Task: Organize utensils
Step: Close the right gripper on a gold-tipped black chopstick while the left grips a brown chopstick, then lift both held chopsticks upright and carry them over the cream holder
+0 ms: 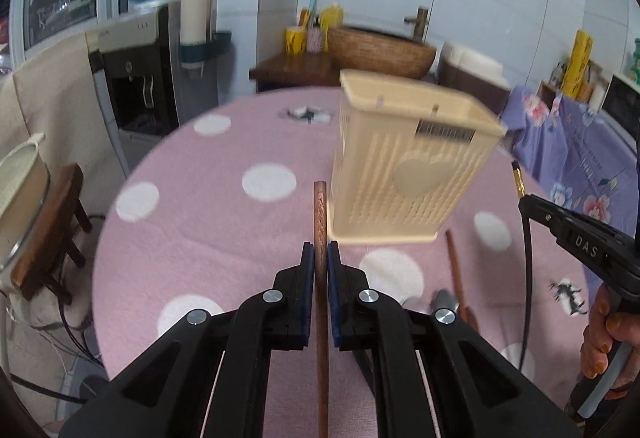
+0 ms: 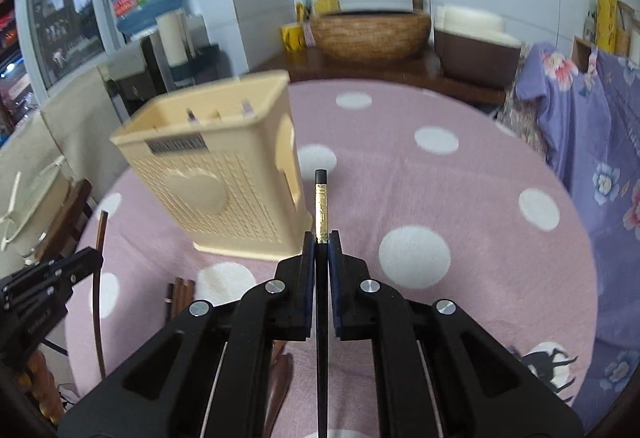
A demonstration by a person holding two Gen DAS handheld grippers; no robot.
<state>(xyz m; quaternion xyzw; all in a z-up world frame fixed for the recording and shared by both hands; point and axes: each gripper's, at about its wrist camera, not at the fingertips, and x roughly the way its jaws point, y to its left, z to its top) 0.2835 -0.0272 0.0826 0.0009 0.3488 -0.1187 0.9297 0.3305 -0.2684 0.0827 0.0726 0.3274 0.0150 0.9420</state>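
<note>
While my left gripper (image 1: 320,252) clamps a brown wooden chopstick (image 1: 320,214) and my right gripper (image 2: 321,242) pinches a black chopstick with a gold band (image 2: 321,206), both sticks hang above the pink polka-dot tablecloth (image 1: 208,222). Just ahead, between the two tips, stands the cream slotted utensil holder (image 1: 404,166), upright with its top open. More wooden utensils (image 1: 456,270) lie on the cloth beside its base. Beyond the table, a woven basin (image 2: 370,32) and a water dispenser (image 1: 136,78) line the wall.
</note>
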